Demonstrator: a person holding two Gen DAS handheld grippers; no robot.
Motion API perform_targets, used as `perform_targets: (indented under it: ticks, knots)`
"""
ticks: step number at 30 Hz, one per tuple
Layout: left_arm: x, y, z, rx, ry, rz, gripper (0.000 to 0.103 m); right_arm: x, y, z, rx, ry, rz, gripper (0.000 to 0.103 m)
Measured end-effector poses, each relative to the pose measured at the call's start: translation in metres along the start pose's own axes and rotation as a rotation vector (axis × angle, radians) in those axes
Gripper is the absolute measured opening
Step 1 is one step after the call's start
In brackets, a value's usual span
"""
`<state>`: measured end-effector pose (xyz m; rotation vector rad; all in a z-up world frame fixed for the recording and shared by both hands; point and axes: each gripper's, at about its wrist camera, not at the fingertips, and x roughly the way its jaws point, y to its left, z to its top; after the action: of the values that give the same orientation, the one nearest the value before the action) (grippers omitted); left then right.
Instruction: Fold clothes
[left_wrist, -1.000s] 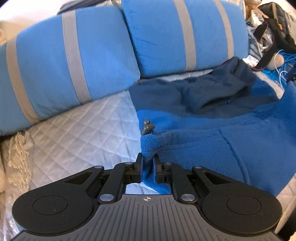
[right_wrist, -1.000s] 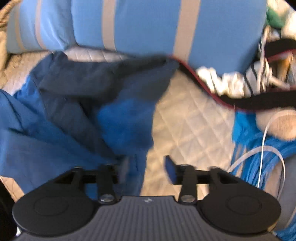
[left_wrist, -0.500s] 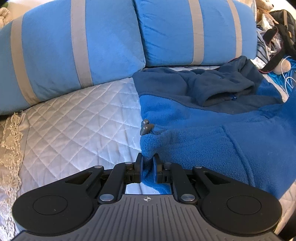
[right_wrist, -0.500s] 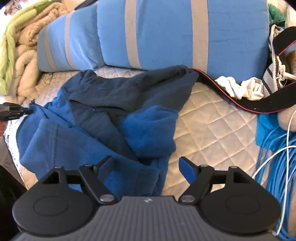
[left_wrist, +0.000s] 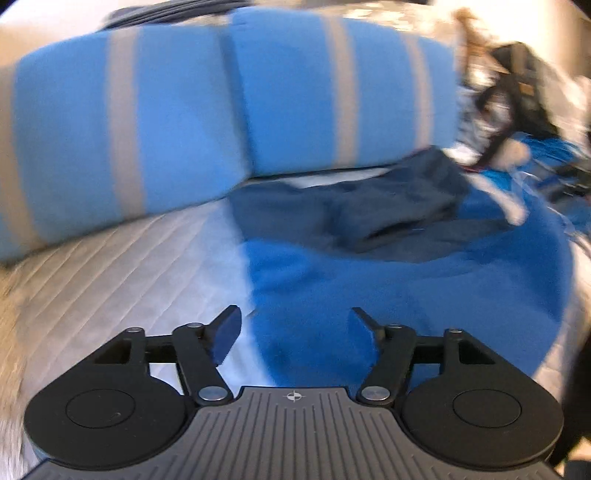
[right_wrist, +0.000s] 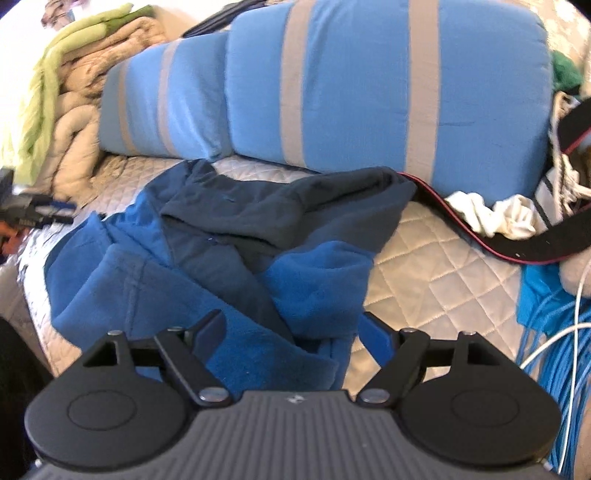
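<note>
1. Left wrist view: my left tongs have just been opening and stand spread, pinching nothing, over the blue fleece jacket on the quilted bed.
2. Right wrist view: my right tongs are spread wide above the jacket's crumpled edge, below the striped pillows.

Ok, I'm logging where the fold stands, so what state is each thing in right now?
fleece jacket: lying rumpled on the bed, half folded, held by neither gripper.
left gripper: open, jaws just opened, pads off the fleece.
right gripper: open, jaws just widened, fleece between them, not pinched.
striped pillows: lying side by side behind the jacket.
black strap: draped across the quilt.
</note>
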<state>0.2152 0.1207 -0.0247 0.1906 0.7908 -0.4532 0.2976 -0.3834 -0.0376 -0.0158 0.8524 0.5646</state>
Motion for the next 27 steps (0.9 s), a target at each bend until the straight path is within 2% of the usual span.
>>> perform_targets:
  ticks: [2,7,10,11,13,17,18,21,27]
  knots:
    - [0.015,-0.004,0.011,0.054,0.018,-0.080,0.063,0.001,0.000,0.002,-0.016,0.002,0.017,0.088]
    - [0.056,-0.003,0.026,0.114,0.104,-0.246,0.063,-0.003,0.001,0.005,-0.050,-0.008,0.078,0.089]
    - [0.074,0.005,0.024,0.108,0.174,-0.329,0.061,-0.007,0.002,0.004,-0.078,-0.003,0.100,0.090]
    - [0.078,0.008,0.023,0.100,0.195,-0.343,0.057,-0.008,0.002,0.004,-0.083,0.000,0.104,0.090]
    - [0.079,0.012,0.022,0.084,0.206,-0.350,0.056,-0.010,0.001,0.003,-0.093,0.006,0.112,0.090]
    - [0.076,0.019,0.022,0.058,0.226,-0.344,0.022,-0.009,0.002,-0.001,-0.119,0.026,0.114,0.091]
    - [0.074,0.019,0.022,0.061,0.234,-0.345,0.017,-0.008,0.003,-0.001,-0.124,0.032,0.108,0.091]
    - [0.069,0.019,0.020,0.072,0.252,-0.356,0.009,-0.006,0.003,-0.001,-0.127,0.035,0.099,0.091]
    - [0.057,0.017,0.018,0.089,0.229,-0.338,0.006,-0.005,0.007,0.004,-0.137,0.009,0.108,0.091]
